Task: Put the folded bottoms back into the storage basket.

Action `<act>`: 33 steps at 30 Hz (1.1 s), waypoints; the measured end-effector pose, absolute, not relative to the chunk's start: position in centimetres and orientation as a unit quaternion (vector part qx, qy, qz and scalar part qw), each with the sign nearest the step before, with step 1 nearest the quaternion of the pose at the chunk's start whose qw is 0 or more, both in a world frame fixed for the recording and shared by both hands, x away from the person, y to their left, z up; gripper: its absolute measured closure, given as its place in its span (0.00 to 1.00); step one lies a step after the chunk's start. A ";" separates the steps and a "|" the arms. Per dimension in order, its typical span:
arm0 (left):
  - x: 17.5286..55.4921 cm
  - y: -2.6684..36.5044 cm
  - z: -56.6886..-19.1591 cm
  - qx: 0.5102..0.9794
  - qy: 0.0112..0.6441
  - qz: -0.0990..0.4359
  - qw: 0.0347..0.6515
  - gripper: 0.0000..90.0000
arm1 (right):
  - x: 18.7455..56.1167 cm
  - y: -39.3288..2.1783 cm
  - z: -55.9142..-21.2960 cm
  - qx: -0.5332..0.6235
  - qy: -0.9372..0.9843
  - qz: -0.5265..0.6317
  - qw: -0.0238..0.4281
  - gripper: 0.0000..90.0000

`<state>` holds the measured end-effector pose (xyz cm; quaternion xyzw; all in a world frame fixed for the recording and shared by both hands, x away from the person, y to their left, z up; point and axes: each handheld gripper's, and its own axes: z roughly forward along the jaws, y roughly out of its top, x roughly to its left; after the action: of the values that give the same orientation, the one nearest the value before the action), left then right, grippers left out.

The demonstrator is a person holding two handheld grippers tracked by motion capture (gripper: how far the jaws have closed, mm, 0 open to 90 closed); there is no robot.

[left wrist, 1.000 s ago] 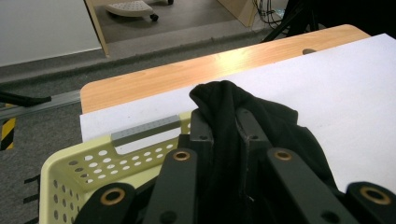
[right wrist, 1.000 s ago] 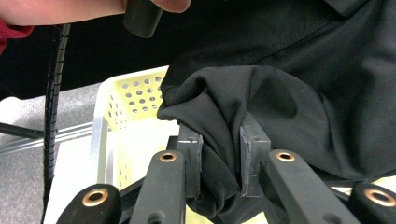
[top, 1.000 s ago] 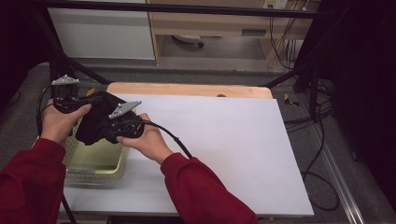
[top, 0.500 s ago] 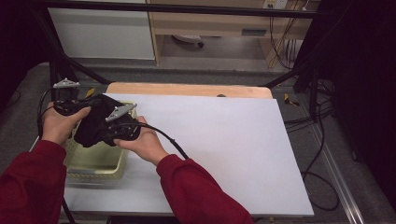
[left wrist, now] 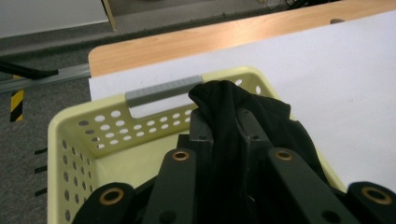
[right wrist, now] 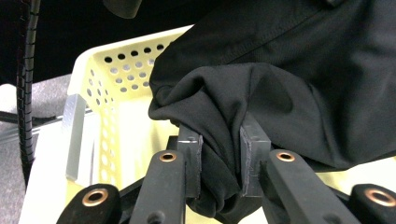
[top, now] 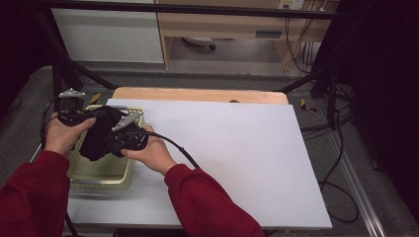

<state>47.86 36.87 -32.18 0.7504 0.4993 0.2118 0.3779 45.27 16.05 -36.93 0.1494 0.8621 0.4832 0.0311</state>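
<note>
Each claw view shows its jaws pinching the black cloth (right wrist: 261, 88).

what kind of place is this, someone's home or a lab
Most likely a lab or recording workspace, not a home: a black metal frame surrounds the white-topped table, loose cables trail across the grey carpet, and black-and-yellow hazard tape marks the floor.

Lab recording bay: black metal frame (top: 69, 74) around a white-covered table (top: 237, 148), loose cables (top: 341, 177) on grey floor, hazard-striped tape (left wrist: 17, 105).
</note>
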 end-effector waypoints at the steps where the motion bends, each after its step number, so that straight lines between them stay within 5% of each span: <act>1: 47.8 36.9 -32.4 0.749 0.502 0.210 0.378 0.88 | 45.3 16.1 -37.0 0.150 0.863 0.481 0.030 0.83; 13: 47.7 36.6 -33.2 0.753 0.499 0.205 0.377 0.88 | 45.0 16.4 -37.5 0.147 0.868 0.473 0.026 0.83; 16: 47.8 36.6 -33.7 0.750 0.500 0.200 0.383 0.86 | 45.0 16.5 -37.7 0.153 0.871 0.466 0.015 0.76; 20: 47.9 36.6 -34.0 0.747 0.505 0.213 0.375 0.53 | 44.6 16.2 -37.6 0.162 0.880 0.445 0.010 0.44; 24: 47.2 36.3 -33.4 0.735 0.509 0.244 0.376 0.23 | 43.8 15.1 -36.8 0.166 0.878 0.447 0.044 0.25; 33: 44.7 34.9 -32.2 0.711 0.499 0.264 0.420 0.15 | 42.2 11.4 -35.2 0.173 0.867 0.459 0.089 0.10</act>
<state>44.70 34.89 -32.23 0.7105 0.4992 0.2638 0.4199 42.15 11.41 -35.20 0.1729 0.8671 0.4586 0.0894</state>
